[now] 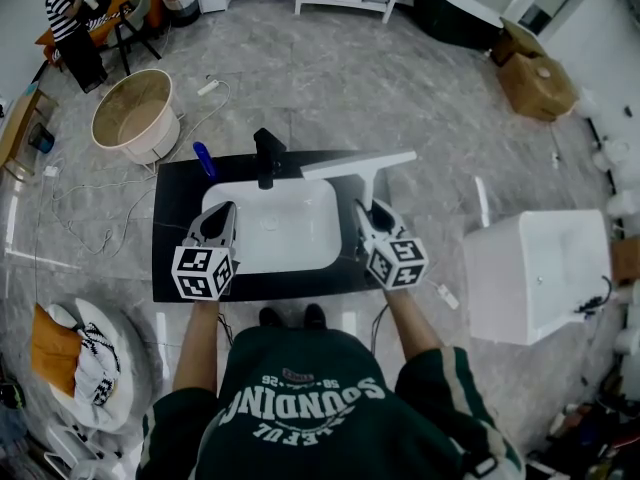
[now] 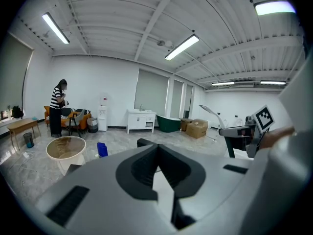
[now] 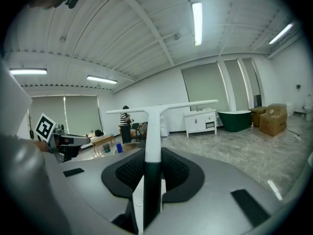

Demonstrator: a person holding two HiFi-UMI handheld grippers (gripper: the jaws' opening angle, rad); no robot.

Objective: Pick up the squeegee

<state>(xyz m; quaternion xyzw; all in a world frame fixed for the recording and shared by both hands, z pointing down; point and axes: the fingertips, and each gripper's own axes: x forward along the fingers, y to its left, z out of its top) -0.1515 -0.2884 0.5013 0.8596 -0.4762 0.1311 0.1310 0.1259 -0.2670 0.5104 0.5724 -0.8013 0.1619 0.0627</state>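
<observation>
Right gripper view, right hand-held gripper (image 3: 148,173) clamping squeegee (image 3: 152,131) handle, left hand-held gripper (image 2: 157,156) closed, empty

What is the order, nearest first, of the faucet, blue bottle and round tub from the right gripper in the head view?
1. Faucet, on the counter, left of the right gripper.
2. Blue bottle, farther left on the counter.
3. Round tub, on the floor, far left.

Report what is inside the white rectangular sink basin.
Only bare bottom shows in the white rectangular basin; the black faucet stands at its rear rim. The left gripper covers its left edge.
</observation>
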